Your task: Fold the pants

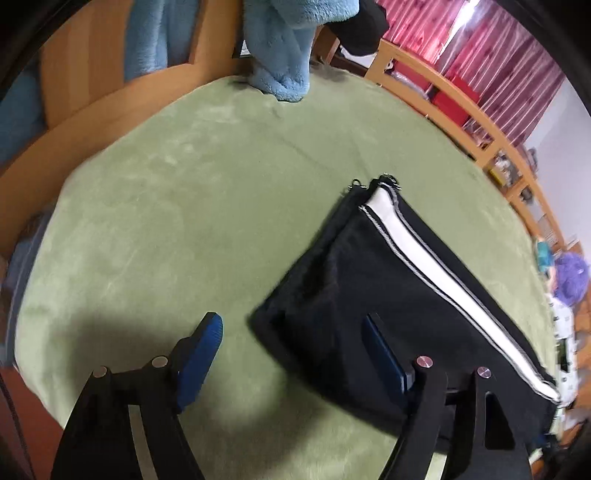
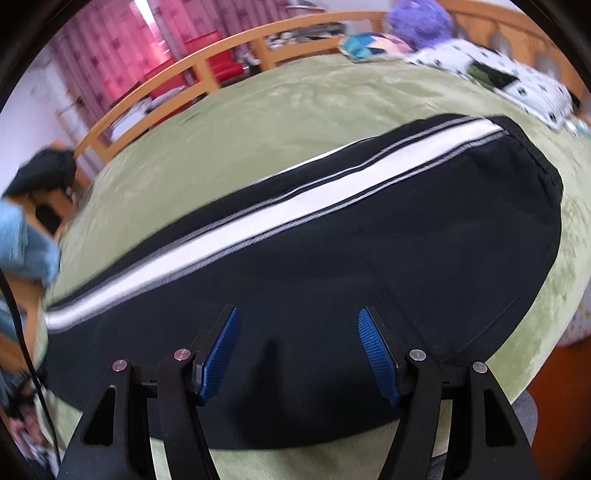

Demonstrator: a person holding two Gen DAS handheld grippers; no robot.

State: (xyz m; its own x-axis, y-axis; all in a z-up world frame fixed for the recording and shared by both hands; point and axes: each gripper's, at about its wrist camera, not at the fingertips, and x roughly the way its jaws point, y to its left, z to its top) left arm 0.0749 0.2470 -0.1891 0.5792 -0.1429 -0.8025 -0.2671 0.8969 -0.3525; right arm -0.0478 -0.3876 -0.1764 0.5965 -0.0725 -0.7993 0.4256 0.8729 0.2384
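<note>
Black pants point(image 1: 369, 280) with a white side stripe lie folded lengthwise on a green blanket point(image 1: 184, 206). My left gripper point(image 1: 291, 321) is open above the leg-hem end, its right finger over the black cloth, its left finger over the blanket. In the right wrist view the pants point(image 2: 314, 258) stretch across the bed, waist end to the right. My right gripper point(image 2: 297, 314) is open and empty, hovering over the near edge of the pants. Neither gripper holds cloth.
A light blue fleece point(image 1: 280, 48) hangs at the far bed edge. A wooden rail point(image 1: 443, 99) runs along the bed, with red boxes and pink curtains behind. A patterned pillow point(image 2: 517, 85) and a purple plush point(image 2: 421, 18) lie at the head end.
</note>
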